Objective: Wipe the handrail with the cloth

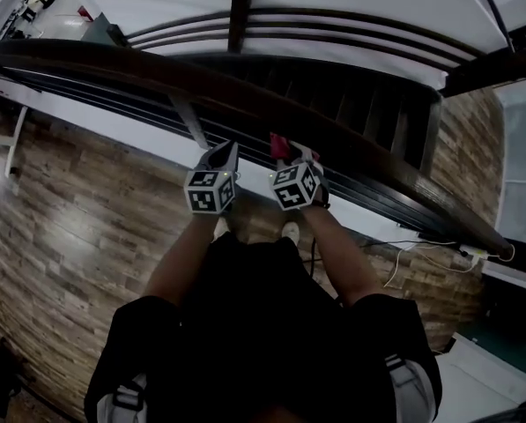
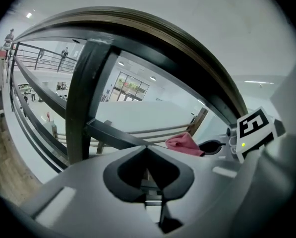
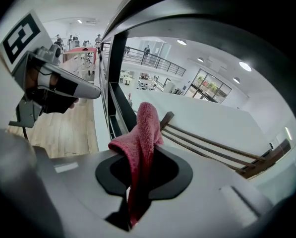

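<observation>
1. The handrail, a dark wooden bar, crosses the head view from the upper left to the lower right. The plank floor fills the left and centre below it.

2. The person's arms reach up from the bottom centre of the head view, and both grippers sit at frame centre just beneath the rail.

3. The left gripper has its jaws together with nothing between them. This shows only in its own view, because the head view gives just its marker cube. That view also shows a dark upright post left of centre, under the rail's arc.

4. The right gripper is clamped on the cloth. The cloth is pink and stands up out of the jaws at the centre of the right gripper view. In the head view it is only a small red patch at the rail's lower edge, and contact with the rail cannot be confirmed there.

5. Each gripper view shows the other gripper at its side edge.
</observation>
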Motion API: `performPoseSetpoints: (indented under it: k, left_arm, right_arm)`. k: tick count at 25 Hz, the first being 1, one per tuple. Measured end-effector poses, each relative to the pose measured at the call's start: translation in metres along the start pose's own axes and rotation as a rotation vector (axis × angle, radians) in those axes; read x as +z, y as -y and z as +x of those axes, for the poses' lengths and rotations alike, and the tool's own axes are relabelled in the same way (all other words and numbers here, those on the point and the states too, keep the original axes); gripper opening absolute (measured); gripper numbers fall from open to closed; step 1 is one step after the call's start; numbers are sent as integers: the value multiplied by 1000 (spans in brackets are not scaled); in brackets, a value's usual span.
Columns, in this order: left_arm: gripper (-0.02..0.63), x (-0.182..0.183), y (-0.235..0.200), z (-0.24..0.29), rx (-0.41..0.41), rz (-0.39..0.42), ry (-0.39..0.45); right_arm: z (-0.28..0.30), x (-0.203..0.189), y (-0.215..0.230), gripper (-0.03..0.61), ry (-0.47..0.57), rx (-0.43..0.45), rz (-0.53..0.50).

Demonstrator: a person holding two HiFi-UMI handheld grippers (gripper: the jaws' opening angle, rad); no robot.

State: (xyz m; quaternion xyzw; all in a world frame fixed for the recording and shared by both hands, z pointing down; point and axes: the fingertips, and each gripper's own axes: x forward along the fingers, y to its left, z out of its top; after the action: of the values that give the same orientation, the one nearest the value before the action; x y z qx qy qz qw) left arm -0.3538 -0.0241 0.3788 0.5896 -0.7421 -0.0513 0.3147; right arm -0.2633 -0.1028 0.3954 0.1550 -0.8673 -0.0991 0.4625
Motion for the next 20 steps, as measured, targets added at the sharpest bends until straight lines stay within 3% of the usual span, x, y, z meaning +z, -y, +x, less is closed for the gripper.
performPoseSetpoints:
  k: [8,20]
  left_arm:
    - [-2,7,-42,-21,13,-7,-2]
    - [-2,12,-59,-32,15,-5,-5]
  right_arm:
    - [16,33,-22,46,2,4,9]
    - [21,52,-34,46,13,11,4]
